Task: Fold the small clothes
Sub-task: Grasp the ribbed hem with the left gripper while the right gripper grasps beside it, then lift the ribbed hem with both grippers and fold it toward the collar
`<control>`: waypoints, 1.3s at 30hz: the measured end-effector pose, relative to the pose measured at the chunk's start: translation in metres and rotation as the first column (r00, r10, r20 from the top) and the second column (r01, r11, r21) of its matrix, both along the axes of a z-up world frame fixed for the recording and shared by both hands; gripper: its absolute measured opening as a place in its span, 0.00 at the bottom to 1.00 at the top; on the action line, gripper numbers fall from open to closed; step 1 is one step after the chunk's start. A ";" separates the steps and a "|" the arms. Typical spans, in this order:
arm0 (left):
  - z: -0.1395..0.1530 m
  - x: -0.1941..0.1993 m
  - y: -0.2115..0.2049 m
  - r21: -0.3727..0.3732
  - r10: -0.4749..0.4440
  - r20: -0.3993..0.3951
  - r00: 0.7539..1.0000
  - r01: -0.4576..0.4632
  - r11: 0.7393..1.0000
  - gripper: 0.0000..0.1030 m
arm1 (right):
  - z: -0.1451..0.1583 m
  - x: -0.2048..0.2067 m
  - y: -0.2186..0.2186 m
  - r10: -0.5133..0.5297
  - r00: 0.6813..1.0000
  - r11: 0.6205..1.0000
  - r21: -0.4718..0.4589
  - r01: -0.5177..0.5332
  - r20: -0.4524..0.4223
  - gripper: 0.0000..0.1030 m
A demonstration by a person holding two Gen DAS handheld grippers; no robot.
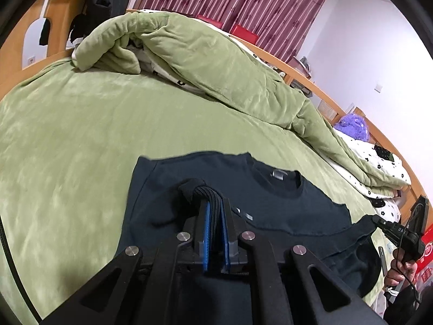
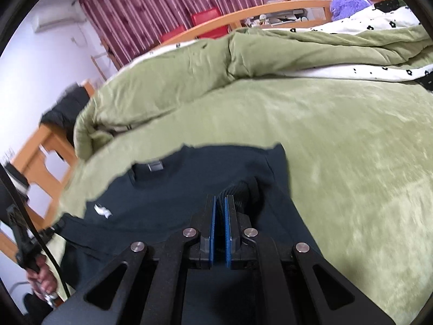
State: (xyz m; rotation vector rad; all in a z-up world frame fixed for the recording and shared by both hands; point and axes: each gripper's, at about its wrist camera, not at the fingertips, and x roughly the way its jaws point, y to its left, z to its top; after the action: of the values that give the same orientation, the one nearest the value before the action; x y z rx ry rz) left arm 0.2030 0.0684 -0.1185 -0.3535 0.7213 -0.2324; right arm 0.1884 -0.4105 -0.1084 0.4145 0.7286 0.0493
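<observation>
A dark navy sweatshirt lies on the green bedspread, collar and grey neck label toward the far side. My left gripper is shut on a ribbed cuff of the sweatshirt, held over the garment's left part. In the right wrist view the sweatshirt lies the same way, and my right gripper is shut on the other ribbed cuff over its right part. The right gripper also shows at the right edge of the left wrist view.
A bunched green duvet with a white flowered lining lies across the far side of the bed. The wooden bed frame has dark clothes hung on it. A purple plush sits at the far right. Red striped curtains hang behind.
</observation>
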 end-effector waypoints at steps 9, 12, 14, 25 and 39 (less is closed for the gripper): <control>-0.006 0.041 -0.005 -0.020 0.031 -0.060 0.998 -0.032 0.999 0.22 | -0.002 0.042 -0.010 -0.063 0.998 0.998 0.014 0.063 0.003 0.06; -0.003 0.036 -0.007 -0.012 0.026 -0.050 0.998 -0.027 1.000 0.30 | -0.001 0.041 -0.017 -0.082 0.997 0.995 0.061 0.082 0.000 0.09; -0.002 0.027 -0.008 0.013 0.019 -0.040 0.999 -0.018 1.000 0.34 | 0.002 0.033 -0.014 -0.060 0.998 0.997 0.049 0.060 0.006 0.09; -0.023 -0.027 0.009 0.035 -0.010 -0.088 0.996 0.013 0.999 0.43 | -0.023 -0.030 0.006 0.065 0.991 0.988 -0.132 -0.081 -0.120 0.11; -0.044 -0.058 -0.019 0.135 -0.089 -0.120 0.989 0.105 0.985 0.43 | -0.054 -0.064 0.014 0.101 0.976 0.978 -0.159 -0.133 -0.194 0.11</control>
State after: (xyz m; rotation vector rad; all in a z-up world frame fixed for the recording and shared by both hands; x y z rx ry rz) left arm 0.1447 0.0489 -0.1620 -0.1978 0.8637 -0.2533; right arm 0.1245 -0.3968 -0.1622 0.2122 0.9329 0.0596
